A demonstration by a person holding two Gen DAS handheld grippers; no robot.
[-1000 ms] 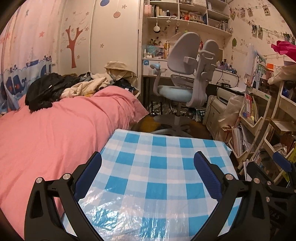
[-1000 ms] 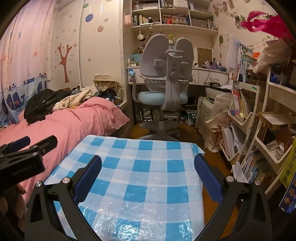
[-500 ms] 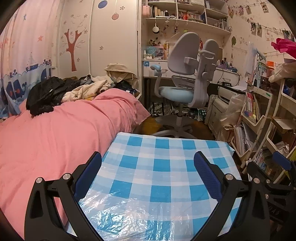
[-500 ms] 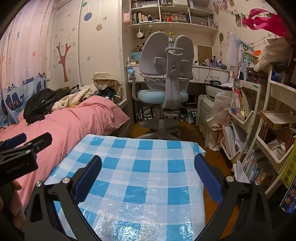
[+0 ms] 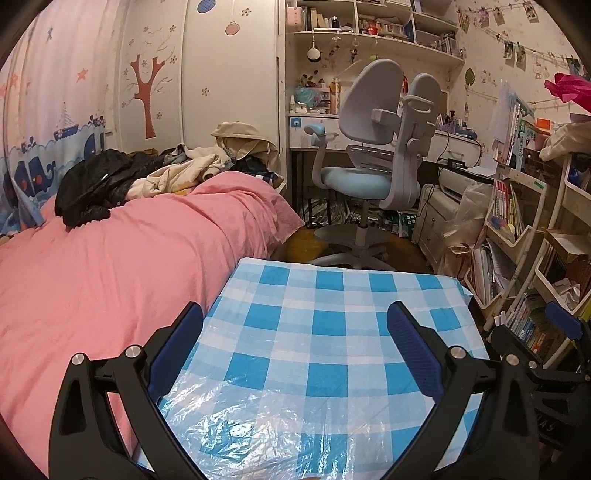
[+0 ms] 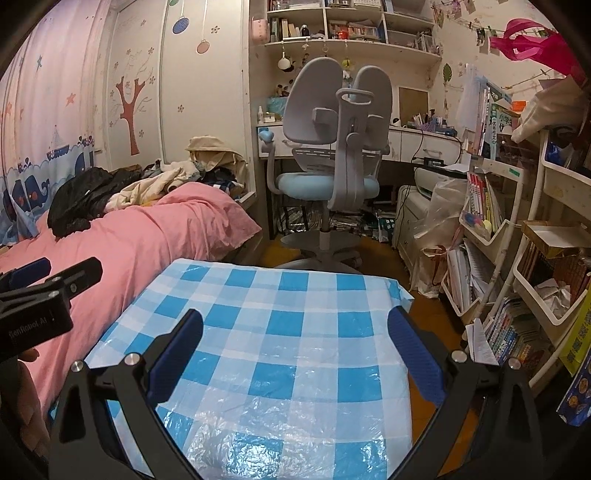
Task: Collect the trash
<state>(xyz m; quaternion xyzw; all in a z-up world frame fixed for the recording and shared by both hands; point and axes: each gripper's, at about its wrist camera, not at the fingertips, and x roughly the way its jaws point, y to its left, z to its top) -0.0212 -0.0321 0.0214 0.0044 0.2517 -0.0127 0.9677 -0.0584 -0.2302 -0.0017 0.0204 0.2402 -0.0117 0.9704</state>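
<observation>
The left tool (image 5: pixel 295 325) hovers with its two blue-padded fingers (image 5: pixel 412 347) spread wide apart and nothing between them, above the counter (image 5: pixel 332 295), which is covered by a blue-and-white checked plastic cloth (image 5: pixel 317 354). The right tool (image 6: pixel 295 328) hangs over the same counter just to the right of the left one, its fingers likewise far apart and empty; in the right wrist view the left tool's black body shows at the counter's left side, and in the left wrist view the tip of the right tool shows at the counter's right side. No trash lies on the visible part of the counter. Touching or just beside the counter's left edge is a bed under a pink cover (image 5: pixel 129 258), with a heap of dark and beige clothes (image 5: pixel 147 177) at its far end. Beyond the counter's far edge stands a grey swivel chair with a light blue seat (image 5: pixel 369 177), pushed toward a desk under wall shelves (image 5: pixel 369 29). To the counter's right stand white racks crammed with books and papers (image 6: pixel 498 266), where a crumpled sheet of paper (image 6: pixel 554 291) sits in one tray; a clear plastic bag (image 6: pixel 439 206) hangs near the racks, beyond the counter's right corner.
</observation>
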